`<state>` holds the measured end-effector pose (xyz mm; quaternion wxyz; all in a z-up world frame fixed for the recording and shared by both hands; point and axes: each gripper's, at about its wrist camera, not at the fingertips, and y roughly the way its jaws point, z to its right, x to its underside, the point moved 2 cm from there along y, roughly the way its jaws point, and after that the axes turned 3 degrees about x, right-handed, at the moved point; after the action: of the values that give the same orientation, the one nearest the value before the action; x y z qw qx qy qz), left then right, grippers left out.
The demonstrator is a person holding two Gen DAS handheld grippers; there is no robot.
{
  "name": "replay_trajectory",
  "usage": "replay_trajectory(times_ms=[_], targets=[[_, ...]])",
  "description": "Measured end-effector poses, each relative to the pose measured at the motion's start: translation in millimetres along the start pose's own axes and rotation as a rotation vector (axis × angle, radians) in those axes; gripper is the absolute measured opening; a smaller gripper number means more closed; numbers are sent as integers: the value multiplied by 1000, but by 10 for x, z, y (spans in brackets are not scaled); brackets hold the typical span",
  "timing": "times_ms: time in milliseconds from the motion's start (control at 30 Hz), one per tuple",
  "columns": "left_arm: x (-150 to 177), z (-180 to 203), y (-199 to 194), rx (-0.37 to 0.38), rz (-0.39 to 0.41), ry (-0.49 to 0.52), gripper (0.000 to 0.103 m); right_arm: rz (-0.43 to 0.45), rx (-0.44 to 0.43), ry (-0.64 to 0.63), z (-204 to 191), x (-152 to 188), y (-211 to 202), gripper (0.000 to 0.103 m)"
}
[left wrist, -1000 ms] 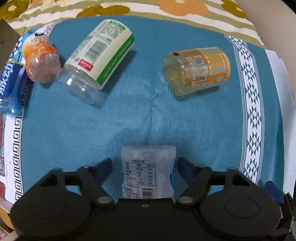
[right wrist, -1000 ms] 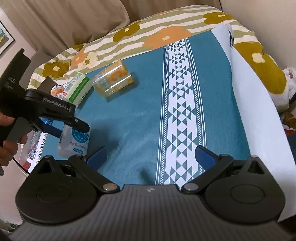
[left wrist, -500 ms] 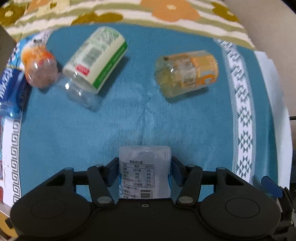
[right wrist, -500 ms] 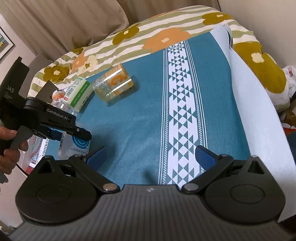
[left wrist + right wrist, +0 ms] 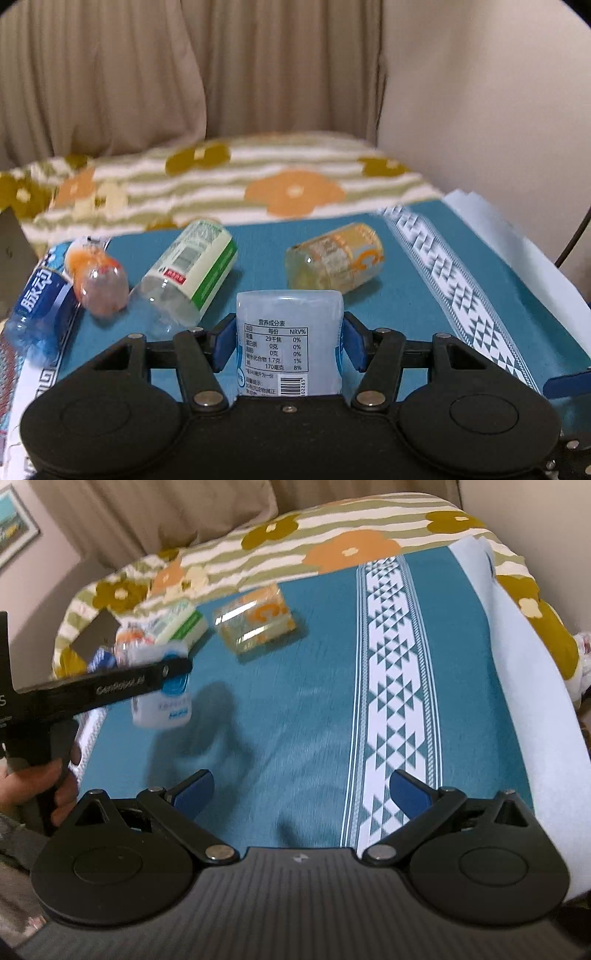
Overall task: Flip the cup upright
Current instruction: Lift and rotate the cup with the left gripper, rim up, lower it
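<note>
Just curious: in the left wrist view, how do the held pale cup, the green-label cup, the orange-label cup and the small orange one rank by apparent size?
1. Pale cup, though nearest the camera.
2. Green-label cup and orange-label cup: too alike to rank.
3. Small orange cup.

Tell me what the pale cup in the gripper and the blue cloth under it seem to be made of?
The pale cup in the left gripper looks like thin, frosted translucent plastic: light shows through its walls and it carries a printed label. The blue cloth looks like matte woven fabric, given its soft creases and woven white triangle band.

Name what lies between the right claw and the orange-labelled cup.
Only bare teal cloth between the right claw and the orange-labelled cup, in the right wrist view.
</note>
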<state>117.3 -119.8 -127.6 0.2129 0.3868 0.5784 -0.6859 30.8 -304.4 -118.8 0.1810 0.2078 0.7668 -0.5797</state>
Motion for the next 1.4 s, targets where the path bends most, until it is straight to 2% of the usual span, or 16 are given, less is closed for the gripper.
replay_trajectory(times_ms=[67,267,367,433,500,633,800,967,1100,1400], targets=[[74,0,9,17,39,11,64,-14,19,-19,-53,54,26,103],[265,-27,-19,31,64,2,65,-15,31,-26,-193,160,102,103],[316,-1,-41,25,45,21,65,-4,31,-31,-281,199,97,103],[353,-4,-7,34,-16,12,64,0,31,-42,-331,215,88,103],[388,-44,-79,57,25,-30,64,9,39,-52,-366,229,66,103],[356,-69,-89,72,31,-36,64,29,49,-61,-402,240,0,103],[257,-108,-172,81,94,-34,64,34,52,-59,-415,262,-24,103],[236,-49,-92,89,66,3,64,31,47,-58,-430,287,-12,103],[223,-41,-92,100,61,-8,64,31,46,-68,-438,295,-10,103],[209,-39,-62,76,142,24,64,37,42,-66,-413,306,-5,103]])
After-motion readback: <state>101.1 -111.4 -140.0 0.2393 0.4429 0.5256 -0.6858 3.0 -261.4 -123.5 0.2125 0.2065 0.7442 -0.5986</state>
